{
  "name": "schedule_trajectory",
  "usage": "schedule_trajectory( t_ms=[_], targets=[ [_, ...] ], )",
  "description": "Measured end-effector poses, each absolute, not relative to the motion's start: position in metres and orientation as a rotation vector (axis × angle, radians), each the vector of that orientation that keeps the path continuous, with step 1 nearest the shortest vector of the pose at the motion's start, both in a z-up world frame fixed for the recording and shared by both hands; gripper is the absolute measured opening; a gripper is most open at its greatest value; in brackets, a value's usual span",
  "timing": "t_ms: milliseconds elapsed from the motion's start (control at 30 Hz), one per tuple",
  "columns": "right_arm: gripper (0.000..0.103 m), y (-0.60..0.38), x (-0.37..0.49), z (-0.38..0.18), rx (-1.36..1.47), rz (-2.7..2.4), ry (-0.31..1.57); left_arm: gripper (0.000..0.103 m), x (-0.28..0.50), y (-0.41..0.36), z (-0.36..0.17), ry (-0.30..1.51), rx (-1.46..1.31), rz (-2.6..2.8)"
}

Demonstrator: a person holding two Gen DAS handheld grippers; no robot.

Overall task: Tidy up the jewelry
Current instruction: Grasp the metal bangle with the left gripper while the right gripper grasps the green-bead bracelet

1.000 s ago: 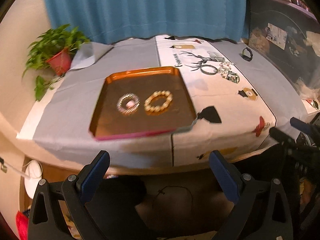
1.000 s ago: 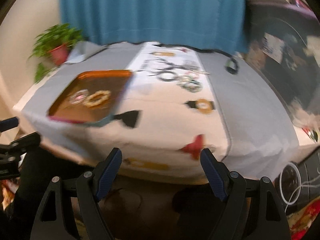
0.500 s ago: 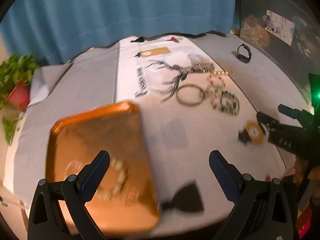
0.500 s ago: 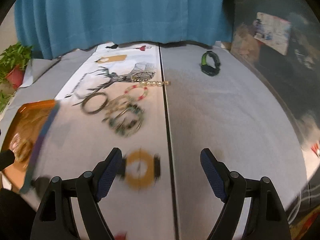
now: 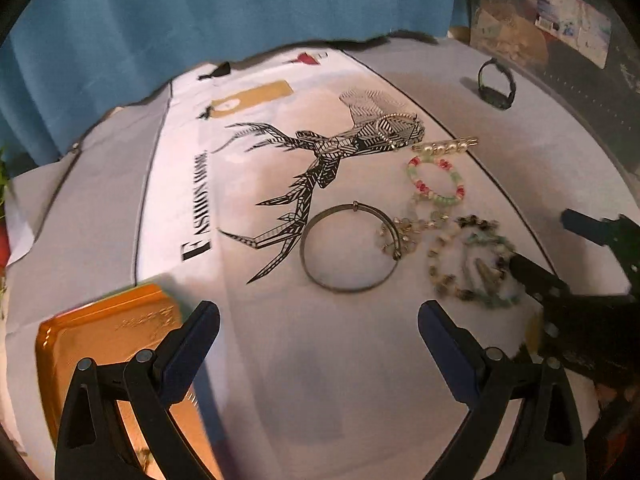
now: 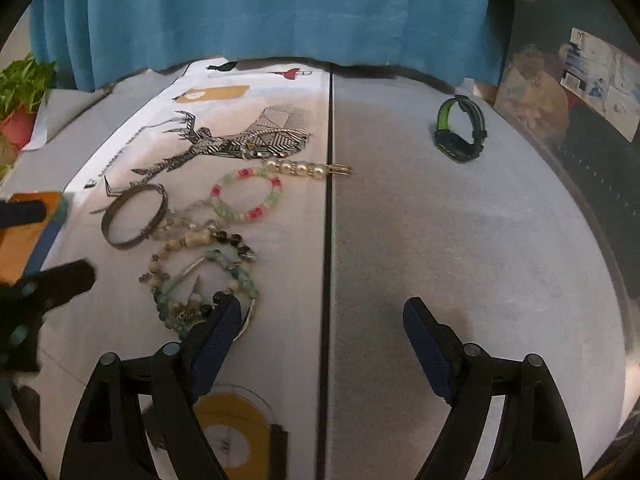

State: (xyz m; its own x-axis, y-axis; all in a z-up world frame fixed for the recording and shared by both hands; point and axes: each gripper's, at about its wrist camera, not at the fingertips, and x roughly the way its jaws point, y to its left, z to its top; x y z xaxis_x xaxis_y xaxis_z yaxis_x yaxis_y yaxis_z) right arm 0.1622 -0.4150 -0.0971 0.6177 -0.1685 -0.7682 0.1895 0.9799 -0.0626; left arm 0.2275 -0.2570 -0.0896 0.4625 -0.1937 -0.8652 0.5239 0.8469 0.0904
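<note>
Only the left wrist view shows the orange tray (image 5: 104, 344), glossy and round-cornered, at the near left of the bench (image 5: 320, 360); the left tongs (image 5: 318, 334) hang over plain cloth, jaws wide apart and empty. Right of the tray lies a thin metal bangle (image 5: 347, 249), then a pink-and-green beaded bracelet (image 5: 436, 180) and a tangle of stone-bead bracelets (image 5: 472, 264). Only the right wrist view shows the potted plant (image 6: 20, 92) at far left. There the right tongs (image 6: 322, 326) gape open, holding nothing, left pad just beside the tangle; a rubbery black-green watch (image 6: 460, 130) sits far right
</note>
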Motion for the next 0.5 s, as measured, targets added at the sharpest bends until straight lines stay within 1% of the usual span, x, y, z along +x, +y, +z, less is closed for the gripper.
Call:
schedule_trajectory(
  t_ms=[233, 300, 367, 400, 433, 467, 500],
  targets=[
    [0.083, -0.415, 0.162, -0.097, -0.016, -0.158, 0.862, 0.099, 0.257, -0.268, -0.104, 1.080, 0.340, -0.490],
    [0.082, -0.415, 0.165, -0.098, -0.017, -0.139, 0.859, 0.099, 0.263, -0.270, -0.107, 1.102, 0.339, -0.506],
    [0.067, -0.414, 0.167, -0.098, 0.002, -0.070, 0.854, 0.099, 0.268, -0.271, -0.109, 1.117, 0.329, -0.530],
    [0.047, -0.411, 0.167, -0.097, 0.011, -0.023, 0.848, 0.098, 0.269, -0.272, -0.109, 1.119, 0.331, -0.535],
    [0.030, -0.405, 0.168, -0.096, -0.019, -0.004, 0.842, 0.089, 0.268, -0.273, -0.108, 1.116, 0.332, -0.545],
    [0.017, -0.397, 0.167, -0.095, -0.052, 0.022, 0.841, 0.064, 0.266, -0.273, -0.105, 1.096, 0.334, -0.556],
    [0.009, -0.393, 0.167, -0.095, -0.070, 0.033, 0.843, 0.057, 0.262, -0.273, -0.101, 1.072, 0.340, -0.576]
  ],
)
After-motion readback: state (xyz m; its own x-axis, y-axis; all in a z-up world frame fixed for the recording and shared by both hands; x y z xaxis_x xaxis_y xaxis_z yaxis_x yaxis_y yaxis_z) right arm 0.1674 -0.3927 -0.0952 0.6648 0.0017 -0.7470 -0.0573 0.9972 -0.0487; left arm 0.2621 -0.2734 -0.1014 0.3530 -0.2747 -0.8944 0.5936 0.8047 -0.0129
